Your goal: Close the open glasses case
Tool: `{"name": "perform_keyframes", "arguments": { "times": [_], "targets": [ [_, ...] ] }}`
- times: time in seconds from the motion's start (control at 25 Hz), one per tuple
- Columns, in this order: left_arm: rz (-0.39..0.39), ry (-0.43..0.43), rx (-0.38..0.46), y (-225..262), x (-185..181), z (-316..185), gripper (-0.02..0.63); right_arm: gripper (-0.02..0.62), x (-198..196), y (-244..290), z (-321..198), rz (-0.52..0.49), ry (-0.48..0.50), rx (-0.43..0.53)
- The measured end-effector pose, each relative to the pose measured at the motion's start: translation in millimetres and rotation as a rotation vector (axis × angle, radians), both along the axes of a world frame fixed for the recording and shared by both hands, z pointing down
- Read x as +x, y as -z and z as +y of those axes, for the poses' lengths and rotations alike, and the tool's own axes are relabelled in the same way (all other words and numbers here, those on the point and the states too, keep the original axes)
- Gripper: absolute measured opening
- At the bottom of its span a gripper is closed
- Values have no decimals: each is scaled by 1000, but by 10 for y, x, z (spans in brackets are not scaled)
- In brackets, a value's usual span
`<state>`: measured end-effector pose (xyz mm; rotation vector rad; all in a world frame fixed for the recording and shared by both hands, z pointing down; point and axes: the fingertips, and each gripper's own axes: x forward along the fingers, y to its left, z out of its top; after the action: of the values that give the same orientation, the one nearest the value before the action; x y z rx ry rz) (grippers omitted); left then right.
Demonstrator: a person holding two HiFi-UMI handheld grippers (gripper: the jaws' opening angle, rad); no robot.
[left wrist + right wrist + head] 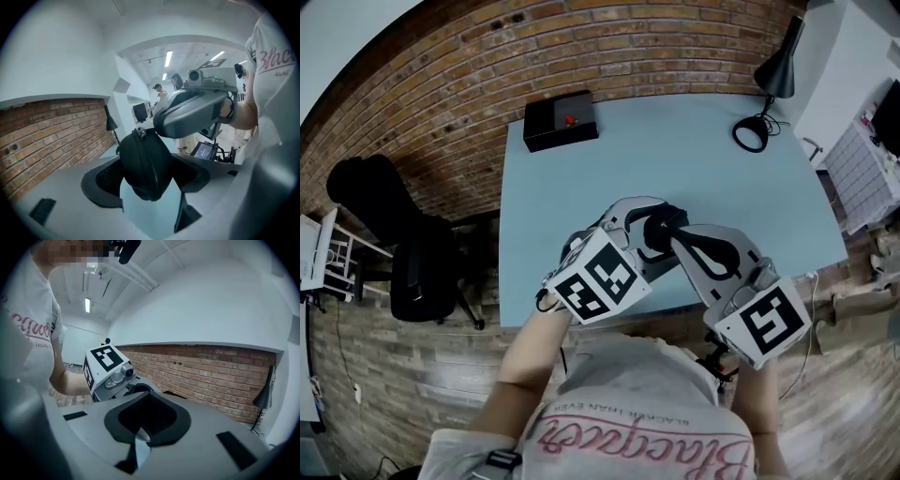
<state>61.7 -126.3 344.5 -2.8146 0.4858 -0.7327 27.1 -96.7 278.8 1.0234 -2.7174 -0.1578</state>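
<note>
The left gripper (151, 180) is closed on the case (143, 161): the black case is clamped between both pads, with its zip seam turned toward the camera. The right gripper (146, 423) is held with its jaws drawn almost together, so that only a narrow slit is left. Its tip is set against the top of the case, by the zip pull. Both are held over the near part of the table (675, 150). A box (560, 119) and a lamp (773, 80) are placed at the far edge.
</note>
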Motion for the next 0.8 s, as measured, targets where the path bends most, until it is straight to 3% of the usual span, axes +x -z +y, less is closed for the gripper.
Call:
{"name": "perform_keyframes", "arguments": {
  "times": [0.12, 0.36, 0.52, 0.64, 0.8],
  "targets": [
    [-7, 18, 75, 4, 14, -25, 305, 20, -36, -19, 22, -6, 3, 2],
    [-67, 40, 302, -14, -30, -57, 284, 20, 154, 62, -26, -19, -106, 25],
    [-49, -5, 304, -74, -48, 41, 281, 18, 596, 154, -143, -27, -243, 46],
    [-86, 17, 309, -89, -77, 9, 282, 18, 582, 209, -72, -53, -174, 48],
    [-192, 53, 448, -3, -63, -65, 282, 22, 153, 65, 65, -4, -87, 107]
  ]
}}
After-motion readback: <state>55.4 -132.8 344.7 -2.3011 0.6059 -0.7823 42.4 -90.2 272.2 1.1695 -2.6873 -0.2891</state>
